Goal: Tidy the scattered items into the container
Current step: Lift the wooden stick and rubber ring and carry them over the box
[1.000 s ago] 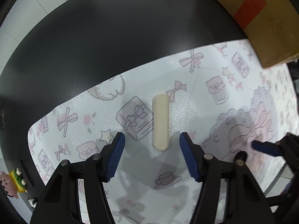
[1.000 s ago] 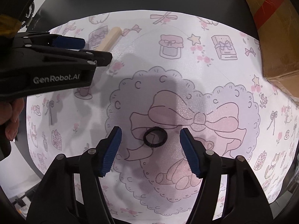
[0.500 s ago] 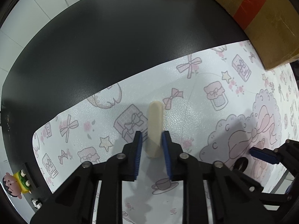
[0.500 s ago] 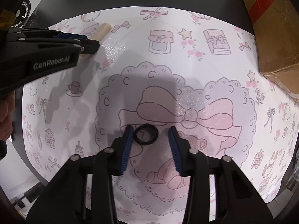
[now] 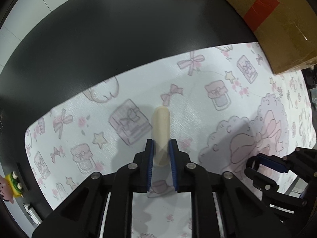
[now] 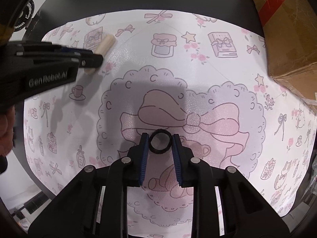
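Left tongs [image 5: 160, 154] are clamped tight on the near end of the stick [image 5: 161, 127], blue pads [image 5: 150, 164] pressed to both its sides, the pale stick poking forward at the middle of the left wrist frame. In the right wrist view that same stick [image 6: 105, 45] sits at the upper left, jutting past the black tongs [image 6: 93, 59], a hand [image 6: 6, 130] showing at the left edge.

Right tongs [image 6: 159, 152] are squeezed onto the ring [image 6: 159, 141], a small black ribbed band, both pads touching its sides, just below centre of the frame. From the left wrist camera the ring [image 5: 252, 161] shows at the lower right, caught in the right tongs [image 5: 263, 162].

Under it all, the mat [image 6: 198, 75], white with pink bows, jars and stars, spread over the black desk [image 5: 118, 39]. The box [image 5: 277, 19], brown cardboard with a red patch, sits at the upper right, its corner on the mat. A toy [image 5: 11, 184] peeks in at the lower left edge of the left view.
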Tool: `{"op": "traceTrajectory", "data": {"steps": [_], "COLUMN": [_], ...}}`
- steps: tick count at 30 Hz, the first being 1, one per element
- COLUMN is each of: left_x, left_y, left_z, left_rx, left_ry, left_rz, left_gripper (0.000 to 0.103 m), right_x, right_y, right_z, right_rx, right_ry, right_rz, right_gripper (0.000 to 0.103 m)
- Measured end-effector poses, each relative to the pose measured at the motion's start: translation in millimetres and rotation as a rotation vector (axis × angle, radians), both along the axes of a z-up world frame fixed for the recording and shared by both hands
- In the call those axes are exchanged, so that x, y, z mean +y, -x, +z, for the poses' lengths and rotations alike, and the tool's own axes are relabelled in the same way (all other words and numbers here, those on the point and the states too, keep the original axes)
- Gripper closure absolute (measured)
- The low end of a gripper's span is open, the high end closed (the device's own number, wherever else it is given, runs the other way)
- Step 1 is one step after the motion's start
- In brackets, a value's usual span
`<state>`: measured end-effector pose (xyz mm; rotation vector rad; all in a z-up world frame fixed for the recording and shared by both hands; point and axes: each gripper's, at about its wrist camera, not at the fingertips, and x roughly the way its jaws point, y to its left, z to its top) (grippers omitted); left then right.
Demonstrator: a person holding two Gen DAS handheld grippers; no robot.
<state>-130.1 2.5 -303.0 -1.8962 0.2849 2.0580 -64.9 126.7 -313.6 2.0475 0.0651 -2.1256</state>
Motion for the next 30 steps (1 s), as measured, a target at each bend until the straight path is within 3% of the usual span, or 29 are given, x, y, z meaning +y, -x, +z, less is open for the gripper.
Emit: {"op": "traceTrajectory", "data": {"steps": [6,14,17,30], "left_x": [7.3,10.6,8.6,-12.6], "left_y": [-12.5,-21.5,-9.1,-49.8], "left_z": [17.5,70.9,102.8,246.5], "left_rx": [0.006,0.052,0.086,0.277], "left_ry": [-0.010,-0.017,-0.022,-0.136], "left_rz": [0.003,0.014,0.019,0.163], "left_gripper": [0.087,0.087,0.087,0.087], "right_x": [5.6,17.4,3.2,-3.7], "right_y": [4.9,28.7,39.9,1.2], "right_z": [20.1,65.4,97.9,257.7], "right_rx": [0.033,0.109,0.148,0.331], "right_ry": [0.012,0.027,0.030,0.058], "right_rz": [-0.006,-0.003,0.009,0.067], "right_gripper": [0.079,0.079,0.079,0.079]}}
